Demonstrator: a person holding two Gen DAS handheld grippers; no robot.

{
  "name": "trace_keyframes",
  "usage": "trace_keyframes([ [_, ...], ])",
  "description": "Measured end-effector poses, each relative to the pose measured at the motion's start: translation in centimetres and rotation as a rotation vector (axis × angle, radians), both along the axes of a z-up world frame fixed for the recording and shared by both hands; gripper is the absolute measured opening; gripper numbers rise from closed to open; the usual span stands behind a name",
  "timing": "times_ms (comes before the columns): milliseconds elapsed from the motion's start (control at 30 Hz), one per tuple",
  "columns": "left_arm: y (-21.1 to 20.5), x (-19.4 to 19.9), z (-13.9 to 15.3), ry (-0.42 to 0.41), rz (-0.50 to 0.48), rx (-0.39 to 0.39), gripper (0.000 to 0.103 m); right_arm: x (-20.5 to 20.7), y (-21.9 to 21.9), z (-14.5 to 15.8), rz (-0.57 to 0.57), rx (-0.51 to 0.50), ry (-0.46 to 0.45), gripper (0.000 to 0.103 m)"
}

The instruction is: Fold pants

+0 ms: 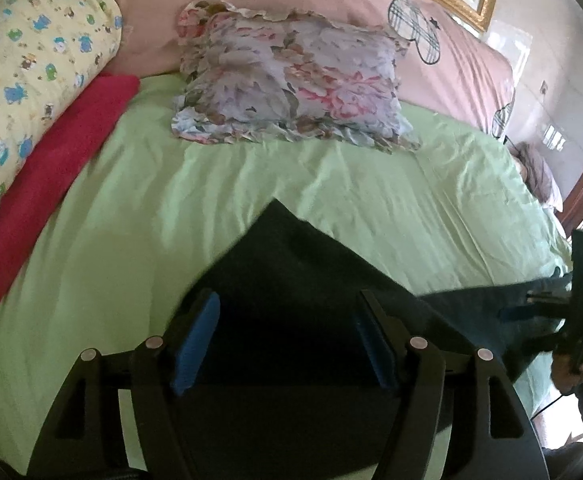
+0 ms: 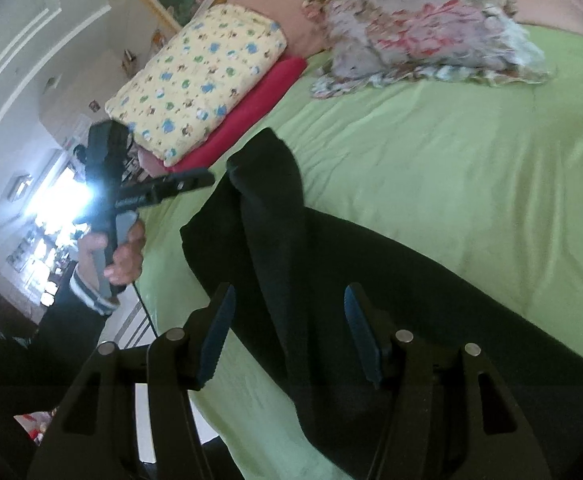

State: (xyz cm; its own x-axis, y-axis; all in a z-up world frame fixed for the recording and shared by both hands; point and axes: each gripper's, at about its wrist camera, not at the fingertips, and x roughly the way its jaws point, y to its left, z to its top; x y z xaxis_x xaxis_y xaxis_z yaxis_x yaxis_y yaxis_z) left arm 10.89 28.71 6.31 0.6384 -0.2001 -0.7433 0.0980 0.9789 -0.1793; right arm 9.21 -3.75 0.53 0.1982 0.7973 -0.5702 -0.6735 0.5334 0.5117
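— Blue pads on the left gripper (image 1: 287,332) stand apart above the dark pants (image 1: 291,264), gripping nothing?

— Yes. The right gripper (image 2: 289,330) is parted too (its pads clear of the cloth), holding nothing.

— And the pants?

— Spread on the green sheet (image 2: 431,152), near the bed's front edge. Beyond lie a floral pillow (image 1: 291,84), a red blanket (image 1: 51,180) and a yellow printed quilt (image 1: 31,60).

Black two-finger grippers with blue ribbed pads (image 2: 217,336), silver pivot screws (image 2: 175,335), and a dark sleeve (image 2: 71,320) with striped cuff.
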Motion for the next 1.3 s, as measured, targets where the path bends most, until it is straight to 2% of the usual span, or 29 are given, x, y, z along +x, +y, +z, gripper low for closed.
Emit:
trace_keyframes([
  [67, 0.6, 1.6, -0.1, 0.022, -0.003, -0.009, 0.072, 0.6, 1.1, -0.2, 0.015, -0.009, 0.001, 0.058],
  [233, 1.2, 5.7, -0.7, 0.084, -0.08, -0.029, 0.076, 2.3, 3.5, -0.8, 0.026, -0.038, 0.014, 0.058],
  [300, 1.2, 7.2, -1.2, 0.11, -0.094, -0.022, 0.076, 2.9, 4.0, -1.0, 0.032, -0.044, 0.019, 0.058],
  [400, 1.3, 9.3, -2.3, 0.162, -0.116, -0.051, 0.076, 3.7, 5.0, -1.3, 0.038, -0.054, 0.029, 0.058],
  [567, 0.9, 10.7, -3.5, 0.2, -0.146, -0.083, 0.073, 4.7, 6.7, -1.7, 0.059, -0.05, 0.053, 0.058],
  [600, 0.7, 10.6, -3.5, 0.194, -0.151, -0.083, 0.068, 4.8, 7.0, -1.8, 0.066, -0.046, 0.058, 0.058],
  [667, 0.5, 10.2, -3.2, 0.182, -0.161, -0.092, 0.047, 4.8, 7.6, -2.0, 0.079, -0.042, 0.062, 0.056],
  [700, 0.4, 10.0, -3.1, 0.177, -0.16, -0.089, 0.036, 4.7, 7.8, -2.0, 0.086, -0.04, 0.061, 0.049],
  [733, 0.4, 9.8, -2.9, 0.17, -0.155, -0.08, 0.028, 4.6, 8.3, -2.0, 0.098, -0.04, 0.054, 0.034],
  [767, 0.4, 9.6, -2.7, 0.162, -0.153, -0.073, 0.022, 4.5, 8.5, -2.1, 0.102, -0.044, 0.051, 0.023],
  [800, 0.4, 9.2, -2.3, 0.148, -0.151, -0.064, 0.012, 4.4, 8.6, -2.0, 0.1, -0.051, 0.045, 0.018],
  [833, 0.6, 8.8, -2.1, 0.139, -0.147, -0.063, 0.011, 4.3, 8.8, -2.0, 0.098, -0.053, 0.042, 0.009],
  [867, 0.8, 8.3, -1.6, 0.121, -0.141, -0.063, 0.009, 4.2, 8.9, -1.9, 0.098, -0.048, 0.039, 0.008],
  [1133, 2.7, 2.3, 1.9, -0.017, -0.082, -0.061, 0.006, 1.5, 9.2, 1.2, 0.107, -0.016, -0.08, 0.007],
  [1300, 4.4, -1.8, 1.8, -0.058, -0.019, -0.095, 0.005, -1.0, 10.4, 1.9, 0.159, -0.053, -0.164, 0.007],
])
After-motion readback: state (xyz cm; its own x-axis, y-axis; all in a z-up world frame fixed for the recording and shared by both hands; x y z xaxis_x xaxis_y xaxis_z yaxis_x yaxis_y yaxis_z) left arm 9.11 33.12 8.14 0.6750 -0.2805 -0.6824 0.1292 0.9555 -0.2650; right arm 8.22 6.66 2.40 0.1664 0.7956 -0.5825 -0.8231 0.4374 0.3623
